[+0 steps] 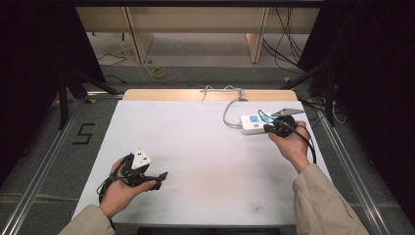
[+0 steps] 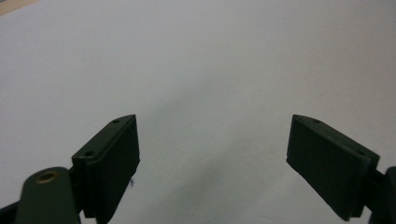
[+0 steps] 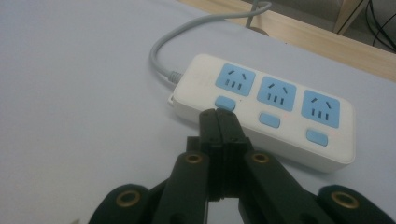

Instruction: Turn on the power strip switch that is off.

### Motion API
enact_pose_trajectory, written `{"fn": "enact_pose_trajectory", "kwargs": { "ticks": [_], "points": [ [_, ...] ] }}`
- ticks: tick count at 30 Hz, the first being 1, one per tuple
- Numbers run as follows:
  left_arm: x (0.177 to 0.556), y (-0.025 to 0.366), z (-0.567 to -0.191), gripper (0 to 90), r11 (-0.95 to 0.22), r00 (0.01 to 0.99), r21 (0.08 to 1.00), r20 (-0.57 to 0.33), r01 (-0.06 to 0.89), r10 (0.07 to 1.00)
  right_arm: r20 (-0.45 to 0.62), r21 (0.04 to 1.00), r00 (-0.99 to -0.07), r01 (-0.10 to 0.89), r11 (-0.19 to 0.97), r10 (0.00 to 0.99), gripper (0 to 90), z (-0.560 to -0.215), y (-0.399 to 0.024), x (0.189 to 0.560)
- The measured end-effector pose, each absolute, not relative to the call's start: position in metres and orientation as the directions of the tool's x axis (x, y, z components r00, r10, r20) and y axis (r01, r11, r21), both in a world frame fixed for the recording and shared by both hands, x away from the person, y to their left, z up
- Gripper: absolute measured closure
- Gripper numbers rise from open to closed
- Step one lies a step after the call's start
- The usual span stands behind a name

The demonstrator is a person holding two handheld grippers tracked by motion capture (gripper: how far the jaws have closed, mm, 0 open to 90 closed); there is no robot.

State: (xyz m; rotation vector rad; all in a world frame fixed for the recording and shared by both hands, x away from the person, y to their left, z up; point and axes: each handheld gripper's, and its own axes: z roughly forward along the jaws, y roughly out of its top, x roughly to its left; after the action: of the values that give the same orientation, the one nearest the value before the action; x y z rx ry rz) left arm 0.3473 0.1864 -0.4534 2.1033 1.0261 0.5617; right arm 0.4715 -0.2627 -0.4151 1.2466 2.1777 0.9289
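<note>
A white power strip [image 1: 252, 123] with three blue sockets and three blue buttons lies at the far right of the white table [image 1: 205, 161]. Its grey cable [image 1: 226, 113] runs back over the far edge. My right gripper [image 1: 268, 128] is shut with nothing between its jaws. In the right gripper view its closed tips [image 3: 217, 114] sit just in front of the end button [image 3: 226, 102] of the power strip [image 3: 280, 135], nearest the cable [image 3: 187, 28]; I cannot tell if they touch. My left gripper [image 1: 152, 167] rests near the front left, open, over bare table [image 2: 215, 154].
A wooden strip [image 1: 166, 94] borders the table's far edge. Beyond it are wooden furniture legs, loose cables and a yellow coil [image 1: 158, 73] on the floor. Black curtains flank both sides. A "5" mark [image 1: 84, 133] is on the floor to the left.
</note>
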Motion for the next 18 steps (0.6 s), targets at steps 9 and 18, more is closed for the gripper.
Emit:
{"fn": "enact_pose_trajectory", "kwargs": {
  "ticks": [9,18],
  "points": [
    [0.347,0.186,-0.453,16.9,-0.426,0.590,0.759,0.069,0.492,0.804,-0.057,0.740,-0.481,0.568,0.360,0.875,90.0,-0.414,-0.262,0.477],
    [0.347,0.186,-0.454,16.9,-0.426,0.590,0.759,0.068,0.492,0.804,-0.045,0.737,-0.470,0.580,0.348,0.881,90.0,-0.414,-0.261,0.486]
  ]
}}
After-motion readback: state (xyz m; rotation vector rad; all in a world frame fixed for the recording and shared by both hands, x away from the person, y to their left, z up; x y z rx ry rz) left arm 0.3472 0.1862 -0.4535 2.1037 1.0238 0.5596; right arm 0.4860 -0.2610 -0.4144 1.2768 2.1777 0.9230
